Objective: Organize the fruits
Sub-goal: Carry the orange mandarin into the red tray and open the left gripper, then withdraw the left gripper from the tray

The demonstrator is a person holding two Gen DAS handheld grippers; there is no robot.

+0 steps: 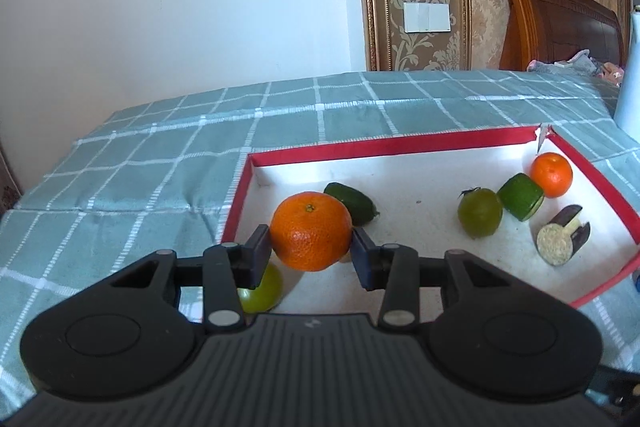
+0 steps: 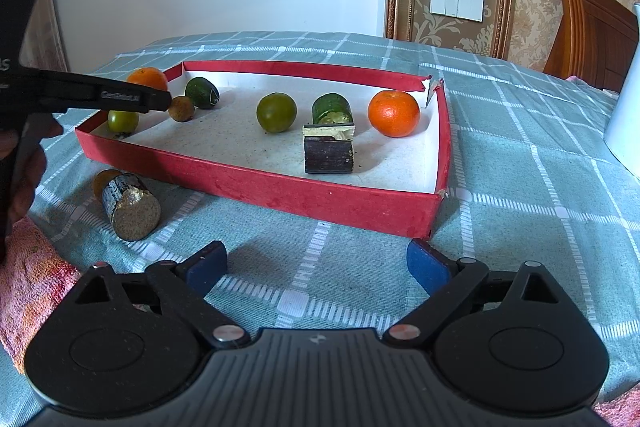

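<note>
My left gripper (image 1: pixel 311 247) is shut on an orange (image 1: pixel 311 230) and holds it above the near left corner of the red-rimmed white tray (image 1: pixel 392 143). In the right wrist view that orange (image 2: pixel 147 78) shows behind the left gripper's finger (image 2: pixel 120 97). In the tray lie a second orange (image 2: pixel 394 113), a green round fruit (image 2: pixel 276 113), another green fruit (image 2: pixel 123 120), a small brown fruit (image 2: pixel 181 109), a dark green piece (image 2: pixel 202 91), a cut cucumber piece (image 2: pixel 332 109) and a dark sugarcane piece (image 2: pixel 329 151). My right gripper (image 2: pixel 316 265) is open and empty over the cloth in front of the tray.
A dark sugarcane stub (image 2: pixel 130 207) lies on the green checked cloth (image 2: pixel 520 187) in front of the tray's left end, with a small fruit behind it. A white container (image 2: pixel 624 115) stands at the right. A pink towel (image 2: pixel 28 267) lies at the near left.
</note>
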